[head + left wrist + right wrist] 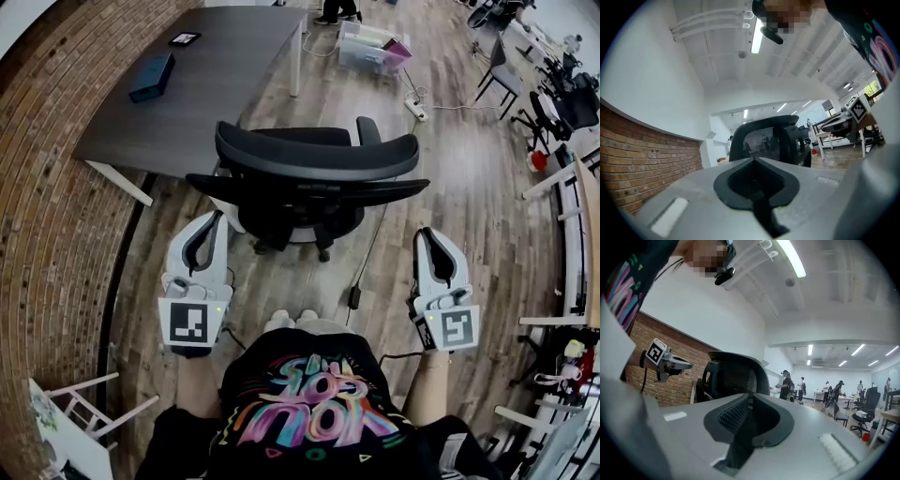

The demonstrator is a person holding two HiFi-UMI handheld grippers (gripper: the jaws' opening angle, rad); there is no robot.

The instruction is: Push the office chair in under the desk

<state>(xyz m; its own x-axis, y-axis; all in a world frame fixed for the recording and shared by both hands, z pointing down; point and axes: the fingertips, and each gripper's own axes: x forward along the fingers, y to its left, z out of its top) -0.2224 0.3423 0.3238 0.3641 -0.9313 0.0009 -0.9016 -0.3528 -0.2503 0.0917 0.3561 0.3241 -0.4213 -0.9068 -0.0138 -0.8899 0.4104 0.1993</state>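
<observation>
The office chair [314,157] stands before the desk [220,80], seemingly just beside its near edge.

The office chair [314,157] is black, the desk [216,84] dark grey, the brick wall [56,216] reddish-brown, the floor [469,216] wood-grained brown.

I count one dark grey desk [216,84] on white legs. A dark blue case [151,76] lies by its left edge, and a small black screen device [185,38] near its far left corner.

Wood-plank floor [450,178]:
- office chair [309,178] at the desk's near right corner
- white power strip [415,109] off to the right
- clear storage bins [373,49] beyond the far right corner
</observation>
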